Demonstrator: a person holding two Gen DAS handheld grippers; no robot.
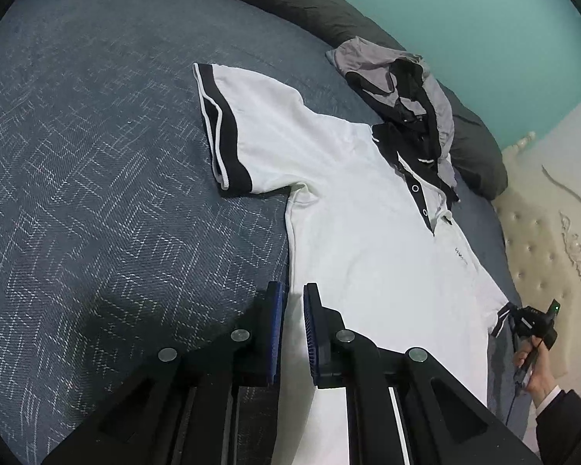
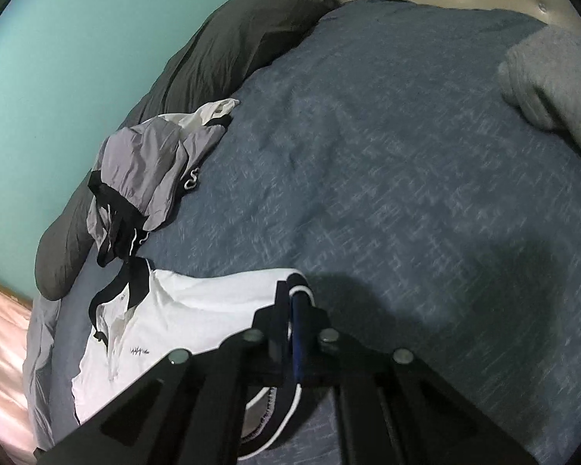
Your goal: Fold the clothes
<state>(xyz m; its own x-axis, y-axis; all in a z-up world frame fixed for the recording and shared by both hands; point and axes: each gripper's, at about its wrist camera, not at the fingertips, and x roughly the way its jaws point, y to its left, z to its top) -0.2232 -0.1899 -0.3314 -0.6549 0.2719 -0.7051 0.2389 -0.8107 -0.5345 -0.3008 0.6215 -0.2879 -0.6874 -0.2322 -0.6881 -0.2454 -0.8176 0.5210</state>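
I have the white polo shirt (image 1: 368, 232) spread flat on the bed (image 1: 97, 193), collar toward the dark bolster (image 1: 290, 4) at the far edge. My left gripper (image 1: 290, 329) has its fingers pinched on the shirt's side hem; my right gripper (image 2: 292, 310) is clamped on the striped sleeve cuff (image 2: 302, 290). I judge the first fold is starting: next, lift both edges together and carry them across the shirt's middle.
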